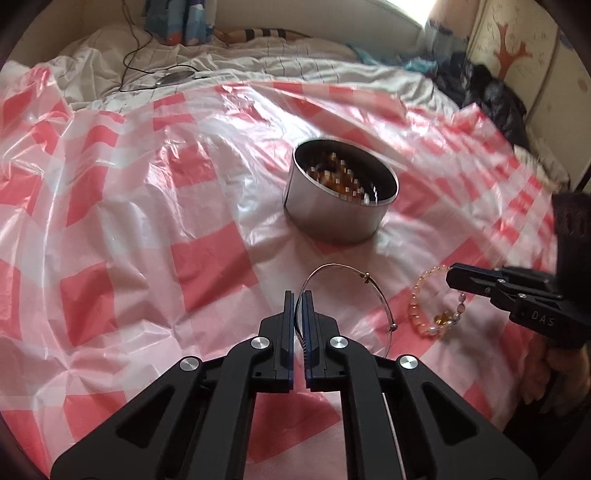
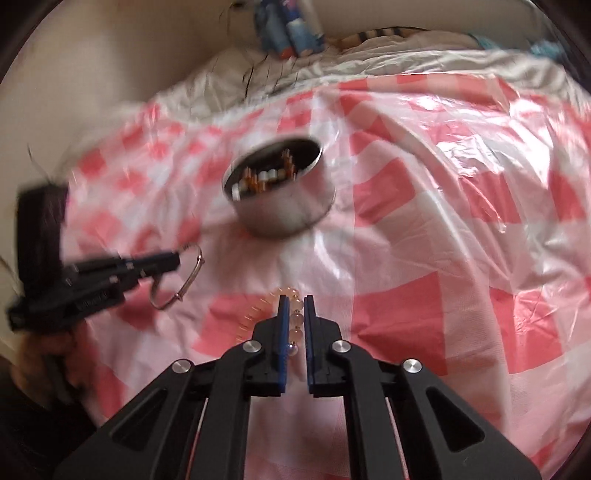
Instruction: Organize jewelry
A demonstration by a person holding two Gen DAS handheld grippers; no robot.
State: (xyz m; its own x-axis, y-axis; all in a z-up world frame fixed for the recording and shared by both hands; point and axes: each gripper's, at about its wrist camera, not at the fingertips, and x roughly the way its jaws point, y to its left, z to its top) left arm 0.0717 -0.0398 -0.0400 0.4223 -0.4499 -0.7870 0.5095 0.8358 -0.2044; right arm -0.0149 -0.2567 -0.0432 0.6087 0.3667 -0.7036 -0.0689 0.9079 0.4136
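A round metal tin (image 1: 341, 201) with beaded jewelry inside stands on the pink checked plastic sheet (image 1: 147, 221); it also shows in the right wrist view (image 2: 284, 195). My left gripper (image 1: 298, 295) is shut on a thin silver bangle (image 1: 343, 267), also seen in the right wrist view (image 2: 186, 284), held near the tin's front. My right gripper (image 2: 295, 301) is shut on a peach beaded bracelet (image 2: 295, 317), which shows in the left wrist view (image 1: 428, 306) right of the bangle. The right gripper (image 1: 454, 278) appears at the right edge.
The sheet covers a rumpled bed with white bedding (image 1: 258, 62). A black cable and a small device (image 1: 173, 77) lie at the back left. Dark clothes (image 1: 487, 96) are piled at the back right. A blue printed package (image 1: 177, 18) stands by the wall.
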